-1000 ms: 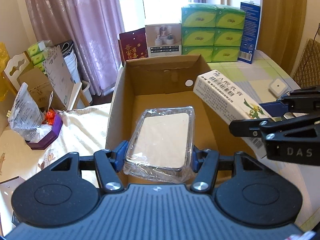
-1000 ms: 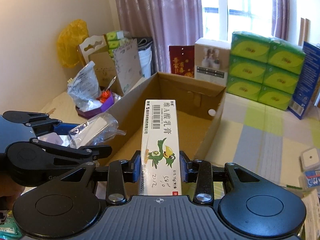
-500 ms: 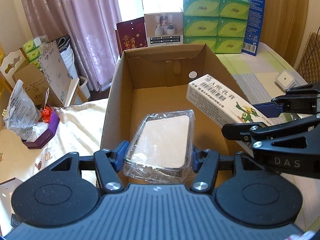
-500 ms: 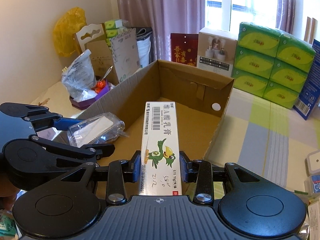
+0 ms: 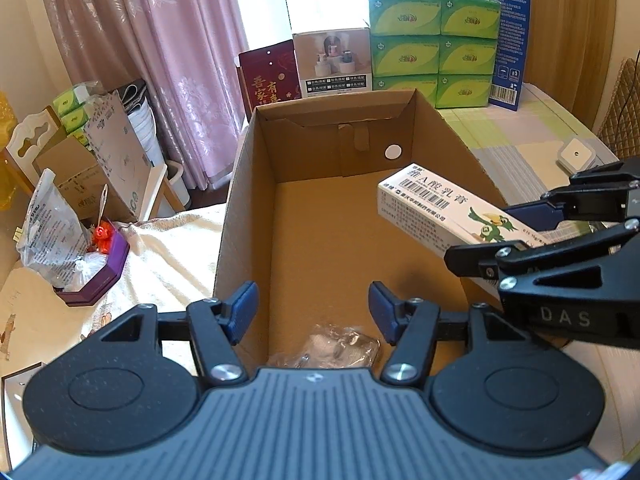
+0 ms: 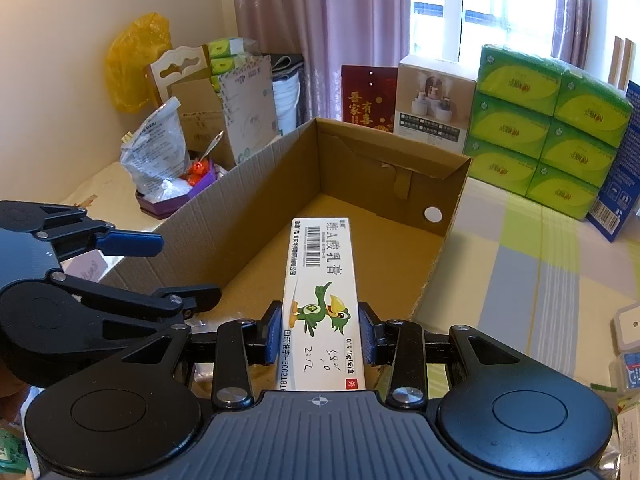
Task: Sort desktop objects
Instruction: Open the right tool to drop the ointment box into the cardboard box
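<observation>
Corrugated cardboard box (image 5: 256,184) on a checked-cloth worktop (image 6: 516,264); pink curtains, window, stacked green tissue packs (image 6: 548,128) upper right.

Left hand-held gripper (image 5: 312,312): blue pads spread, empty, above a crinkled clear-wrapped packet (image 5: 340,348) on the box floor, lower centre. Right hand-held gripper (image 6: 319,336): clamped on a glossy white oblong ointment carton (image 6: 320,292), long axis pointing away over the box interior.

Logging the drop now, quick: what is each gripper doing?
Left gripper: open, empty, above the wrapped packet in the box.
Right gripper: shut on the ointment carton.
</observation>
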A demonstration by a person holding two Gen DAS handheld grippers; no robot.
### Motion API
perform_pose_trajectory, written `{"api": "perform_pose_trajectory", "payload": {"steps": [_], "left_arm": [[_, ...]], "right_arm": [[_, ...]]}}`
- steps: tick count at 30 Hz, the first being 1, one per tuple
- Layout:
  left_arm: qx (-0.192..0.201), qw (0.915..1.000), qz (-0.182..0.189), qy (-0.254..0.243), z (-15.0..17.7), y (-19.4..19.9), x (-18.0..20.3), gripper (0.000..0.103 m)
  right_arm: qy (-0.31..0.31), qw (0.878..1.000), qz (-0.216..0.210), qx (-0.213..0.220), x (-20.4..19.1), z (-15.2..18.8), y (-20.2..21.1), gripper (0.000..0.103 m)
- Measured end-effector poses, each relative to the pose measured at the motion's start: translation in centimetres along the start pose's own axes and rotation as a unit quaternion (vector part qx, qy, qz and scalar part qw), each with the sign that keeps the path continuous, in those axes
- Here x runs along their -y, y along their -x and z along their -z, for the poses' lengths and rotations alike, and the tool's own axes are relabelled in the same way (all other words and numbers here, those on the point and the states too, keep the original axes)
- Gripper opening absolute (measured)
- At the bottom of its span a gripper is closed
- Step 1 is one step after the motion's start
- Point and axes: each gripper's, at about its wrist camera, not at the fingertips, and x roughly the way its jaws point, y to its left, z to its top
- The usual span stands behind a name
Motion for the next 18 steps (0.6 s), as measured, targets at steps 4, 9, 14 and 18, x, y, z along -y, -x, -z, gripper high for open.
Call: {"api": "perform_pose_trajectory", "payload": {"steps": [4, 9, 14, 18], "left_arm": [[0.000, 1.0000, -0.004, 0.001, 0.2, 0.2, -0.3, 0.058], [0.003, 1.0000, -0.006, 0.002, 0.4, 0.7, -0.3, 0.060], [0.011, 0.9999, -0.008, 0.001, 0.2, 1.7, 0.0, 0.061], [0.019, 0.9997, -0.008, 0.009, 0.2, 2.9, 0.2, 0.062]], "right_arm": [[-0.005, 1.000, 0.004, 0.013, 0.1, -0.4, 0.2, 0.037], [-0.005, 1.000, 0.009, 0.024, 0.3, -0.8, 0.8, 0.045], [-0.006, 0.999, 0.015, 0.032, 0.4, -0.5, 2.0, 0.048], [-0.008, 0.999, 0.023, 0.036, 0.5, 0.1, 3.7, 0.050]]}}
